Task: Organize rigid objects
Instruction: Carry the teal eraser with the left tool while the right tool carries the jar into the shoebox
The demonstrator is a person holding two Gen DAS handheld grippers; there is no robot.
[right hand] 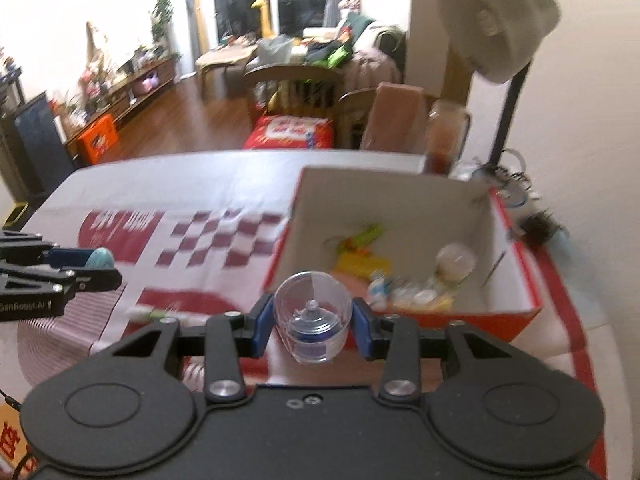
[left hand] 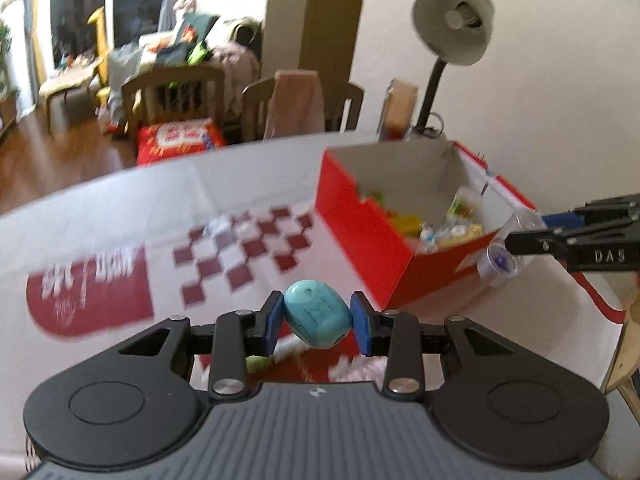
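Both grippers are loaded right now — the left gripper [left hand: 317,322] has its blue pads clamped on a turquoise egg-shaped toy [left hand: 318,312], and the right gripper [right hand: 313,322] is closed around a clear plastic capsule [right hand: 313,316] with something blue inside; both things are up in the air, above the table's [left hand: 100,200] near side, not resting on anything.

The red box [right hand: 460,320] sits toward the table's far right corner, by the desk lamp [left hand: 452,28], and it already has a bunch of small toys in it; so my read is the step in hand is carrying these two over and dropping them in.

Tips: bring each one clear over the box's near wall before letting go; the right one is nearest the box, so I'd send it first — two grippers over one opening looks crowded; get low inside before opening, since a round egg and a smooth capsule will probably bounce or roll; keep the squeeze steady, both look slippery.
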